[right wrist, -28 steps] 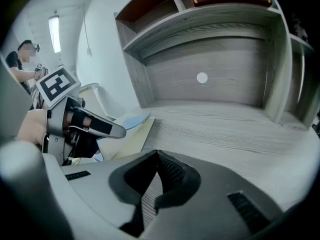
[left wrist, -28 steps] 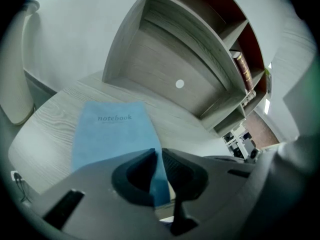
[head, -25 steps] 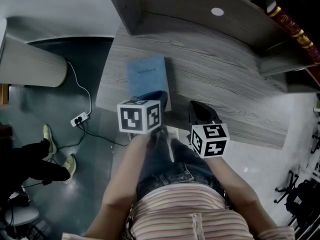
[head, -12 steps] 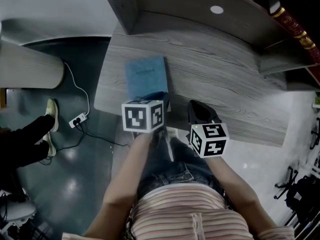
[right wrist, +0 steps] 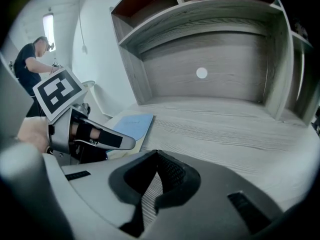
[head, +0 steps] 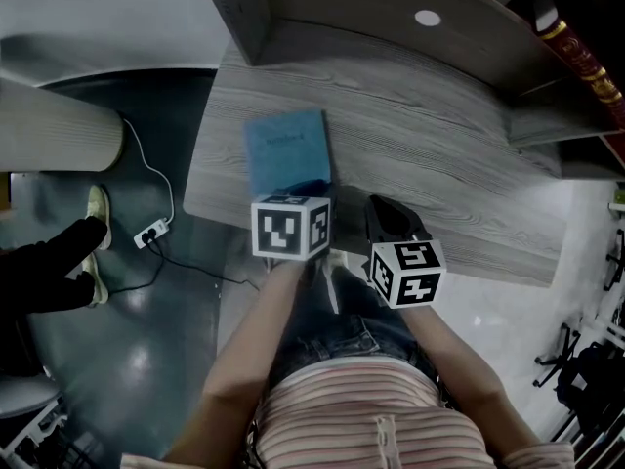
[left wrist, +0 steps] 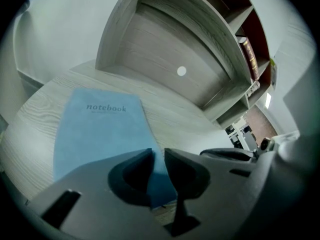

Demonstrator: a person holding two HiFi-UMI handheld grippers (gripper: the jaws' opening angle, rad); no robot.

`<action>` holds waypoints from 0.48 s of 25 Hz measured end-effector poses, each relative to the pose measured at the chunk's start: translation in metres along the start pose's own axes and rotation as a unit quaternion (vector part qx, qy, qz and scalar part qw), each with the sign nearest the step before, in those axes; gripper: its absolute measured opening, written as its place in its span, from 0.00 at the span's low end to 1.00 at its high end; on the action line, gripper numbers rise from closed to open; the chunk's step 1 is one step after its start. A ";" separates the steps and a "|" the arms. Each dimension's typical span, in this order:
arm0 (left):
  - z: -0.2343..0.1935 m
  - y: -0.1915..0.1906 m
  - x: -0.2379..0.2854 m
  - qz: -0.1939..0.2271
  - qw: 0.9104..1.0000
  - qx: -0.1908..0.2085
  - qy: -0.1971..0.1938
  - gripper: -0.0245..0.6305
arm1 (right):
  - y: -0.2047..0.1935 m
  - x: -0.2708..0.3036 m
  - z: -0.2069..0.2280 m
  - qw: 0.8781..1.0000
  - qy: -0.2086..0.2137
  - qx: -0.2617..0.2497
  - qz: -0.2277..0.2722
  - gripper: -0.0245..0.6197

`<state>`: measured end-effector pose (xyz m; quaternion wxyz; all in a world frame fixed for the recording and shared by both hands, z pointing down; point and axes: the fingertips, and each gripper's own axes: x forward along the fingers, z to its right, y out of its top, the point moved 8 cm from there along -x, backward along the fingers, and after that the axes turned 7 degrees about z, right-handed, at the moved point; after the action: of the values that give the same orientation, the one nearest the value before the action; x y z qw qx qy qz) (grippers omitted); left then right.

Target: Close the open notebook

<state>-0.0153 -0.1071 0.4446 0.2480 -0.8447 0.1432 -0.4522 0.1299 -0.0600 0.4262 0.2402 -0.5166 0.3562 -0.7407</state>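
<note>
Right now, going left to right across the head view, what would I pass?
shoe → power strip → notebook → right hand-held gripper → red book

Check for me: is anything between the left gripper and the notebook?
Nothing visible does. The left gripper is right at the near edge of the notebook, which lies closed. Its jaws have just been opening, with that edge showing in the gap and the pads off it.
</note>
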 end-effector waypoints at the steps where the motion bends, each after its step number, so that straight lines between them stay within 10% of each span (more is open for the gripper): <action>1: 0.000 0.000 0.001 0.000 1.000 0.001 0.000 0.15 | 0.000 0.000 -0.001 1.000 0.001 0.000 -0.001 0.05; 12: 0.003 -0.002 0.006 -0.010 1.000 0.013 -0.011 0.20 | 0.001 0.000 0.000 1.000 0.000 0.000 0.000 0.05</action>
<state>-0.0096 -0.1069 0.4482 0.2559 -0.8479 0.1259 -0.4469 0.1296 -0.0604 0.4255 0.2404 -0.5160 0.3562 -0.7410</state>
